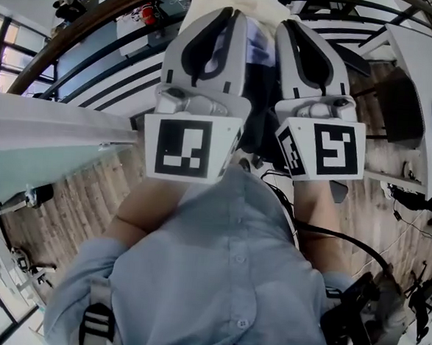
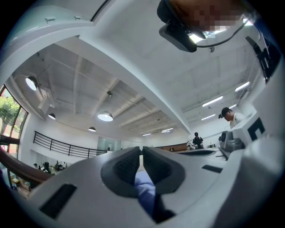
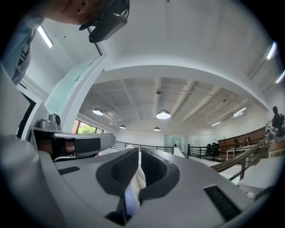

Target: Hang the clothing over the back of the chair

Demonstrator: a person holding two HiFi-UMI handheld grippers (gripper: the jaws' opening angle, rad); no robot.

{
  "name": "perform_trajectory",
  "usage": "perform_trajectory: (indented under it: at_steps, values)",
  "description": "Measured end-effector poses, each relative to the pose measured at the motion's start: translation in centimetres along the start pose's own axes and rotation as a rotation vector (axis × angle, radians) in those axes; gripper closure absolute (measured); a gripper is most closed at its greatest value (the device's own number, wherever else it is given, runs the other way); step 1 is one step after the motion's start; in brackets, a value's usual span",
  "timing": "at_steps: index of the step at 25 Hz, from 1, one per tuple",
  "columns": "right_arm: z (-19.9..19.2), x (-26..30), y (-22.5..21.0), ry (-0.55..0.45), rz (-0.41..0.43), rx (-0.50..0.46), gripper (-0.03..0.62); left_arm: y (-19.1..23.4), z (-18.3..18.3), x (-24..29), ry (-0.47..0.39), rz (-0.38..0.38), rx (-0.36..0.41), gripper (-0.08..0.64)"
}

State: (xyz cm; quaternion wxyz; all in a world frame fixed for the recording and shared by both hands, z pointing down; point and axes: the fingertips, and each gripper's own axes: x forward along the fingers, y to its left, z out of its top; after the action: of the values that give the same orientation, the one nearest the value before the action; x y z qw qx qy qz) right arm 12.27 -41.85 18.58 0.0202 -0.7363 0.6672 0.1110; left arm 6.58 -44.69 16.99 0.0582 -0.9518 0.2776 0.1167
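My left gripper (image 2: 141,150) up close, jaws pinched narrow on the clothing (image 2: 144,186), pale blue here; my right gripper (image 3: 139,151) nips its cream-white fold just as tight.

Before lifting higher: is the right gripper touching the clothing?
Touching. The right gripper view shows the right gripper closed on the clothing, fabric pinched between its jaws.

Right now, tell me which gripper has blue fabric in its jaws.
The left gripper: blue fabric sits between its jaws; the right gripper pinches whitish fabric instead.
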Motion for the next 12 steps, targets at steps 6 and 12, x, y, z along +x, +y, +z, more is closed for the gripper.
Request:
perform_trajectory:
  at_steps: [6,12]
  values:
    - [-0.8,-0.4,-0.2,0.011,-0.011,-0.012,0.575,-0.7,-0.6,0.1,0.003,-0.016,-0.003,0.534]
    - [-0.9,-0.2,-0.5,0.013,-0.013,-0.02,0.58,-1.1,-0.9,0.4,0.007,-0.031,-0.006,0.534]
